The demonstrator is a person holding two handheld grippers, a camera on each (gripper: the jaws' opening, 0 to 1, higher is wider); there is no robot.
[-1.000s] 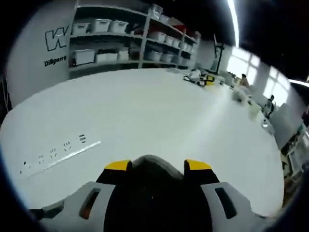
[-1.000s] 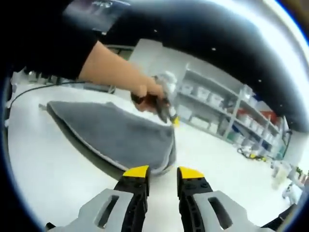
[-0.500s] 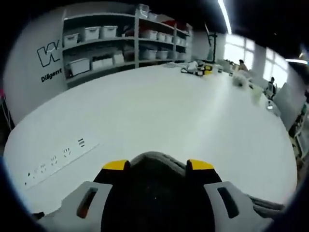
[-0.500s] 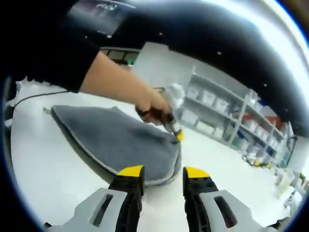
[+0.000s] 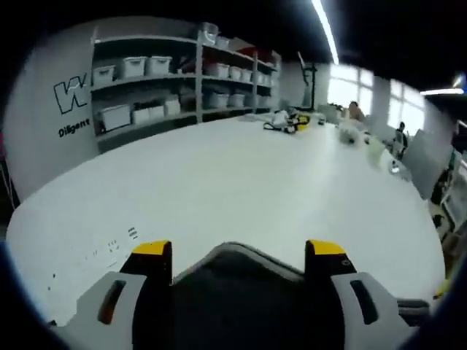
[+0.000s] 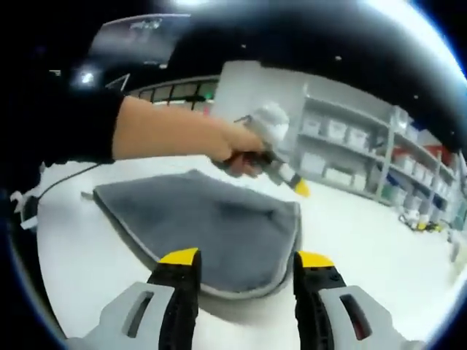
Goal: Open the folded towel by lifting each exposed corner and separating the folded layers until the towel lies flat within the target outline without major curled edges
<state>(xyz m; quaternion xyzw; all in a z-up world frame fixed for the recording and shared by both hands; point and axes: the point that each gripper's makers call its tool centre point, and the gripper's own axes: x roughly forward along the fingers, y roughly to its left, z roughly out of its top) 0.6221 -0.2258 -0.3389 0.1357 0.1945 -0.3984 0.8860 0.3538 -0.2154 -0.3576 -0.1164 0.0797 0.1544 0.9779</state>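
White desk [image 6: 408, 240] runs wide under both views, with grey shelving [image 5: 175, 80] full of pale bins along the far wall.

On it, in the right gripper view, lies the grey towel [image 6: 211, 226] with a pale hemmed edge, spread toward the desk's near edge, its rounded near corner drooping just beyond the right gripper [image 6: 244, 259]. That gripper's yellow-tipped fingers [image 6: 179, 257] stand well apart, one on either side of the towel's near hem, and clamp nothing. Whether they touch the cloth I cannot tell.

At the towel's far corner a hand [image 6: 237, 146] holds the left gripper [image 6: 295, 182], whose yellow tip sits at or just above the hem there; contact is not clear from this side. A dark sleeve [image 6: 66, 124] covers the arm behind it. A thin cable [image 6: 58, 186] trails across the desk past the towel's far side.

In the left gripper view, dark towel cloth with a pale hem [image 5: 241, 284] fills the gap between that gripper's fingers [image 5: 152, 249], which are spread wide. Whether they pinch the cloth I cannot tell. Small printed marks [image 5: 109, 248] lie on the desk just beside the left finger. Far across the desk sits a yellow-and-black clutter of tools [image 5: 288, 122], with bright windows [image 5: 365, 91] beyond.
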